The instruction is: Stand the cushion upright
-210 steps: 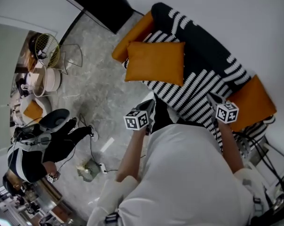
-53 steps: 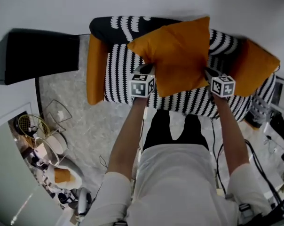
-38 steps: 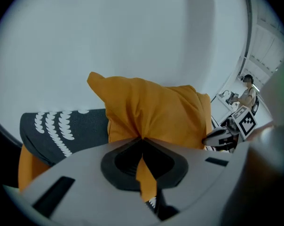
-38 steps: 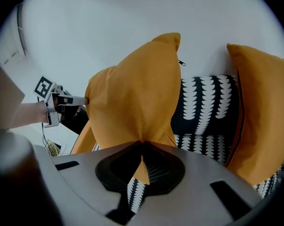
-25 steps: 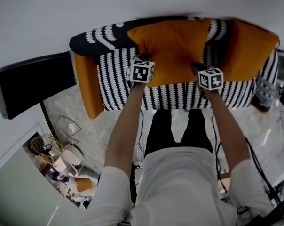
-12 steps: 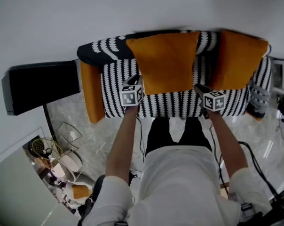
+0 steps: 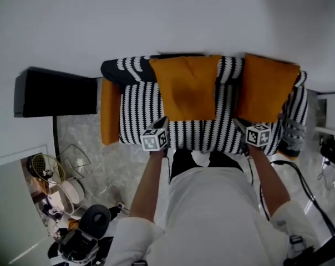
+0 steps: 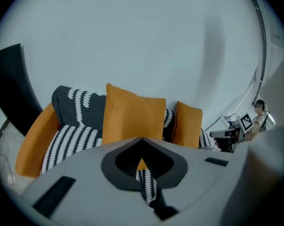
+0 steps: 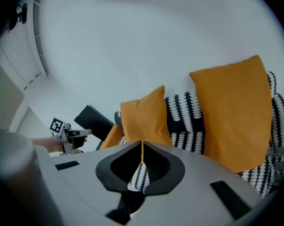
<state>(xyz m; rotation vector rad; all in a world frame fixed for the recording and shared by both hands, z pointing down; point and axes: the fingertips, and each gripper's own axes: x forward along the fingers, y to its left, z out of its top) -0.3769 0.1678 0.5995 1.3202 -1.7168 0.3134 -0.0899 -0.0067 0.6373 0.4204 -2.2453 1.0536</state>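
Orange fabric covers the square cushion (image 7: 187,87), which stands upright in the middle of the black-and-white striped sofa (image 7: 137,115), its lower edge on the seat and its back against the backrest. A second orange cushion (image 7: 267,87) stands upright near it, toward the sofa's right end, with a strip of striped backrest showing between the two. An orange padded armrest (image 7: 109,112) closes the sofa's left end.

Both tools are held by the front edge of the seat, well apart from each other and clear of the middle cushion. The left gripper (image 7: 162,122) sits below the cushion's lower left corner; in the left gripper view its jaws are pressed together with nothing between them. The right gripper (image 7: 240,125) sits below the gap between the two cushions; in the right gripper view its jaws likewise meet, empty.

Left of the sofa, a black box-shaped piece of furniture (image 7: 56,93) stands against the pale wall on the grey marbled floor (image 7: 90,143). The person's white shirt (image 7: 212,215) fills the lower part of the head view.
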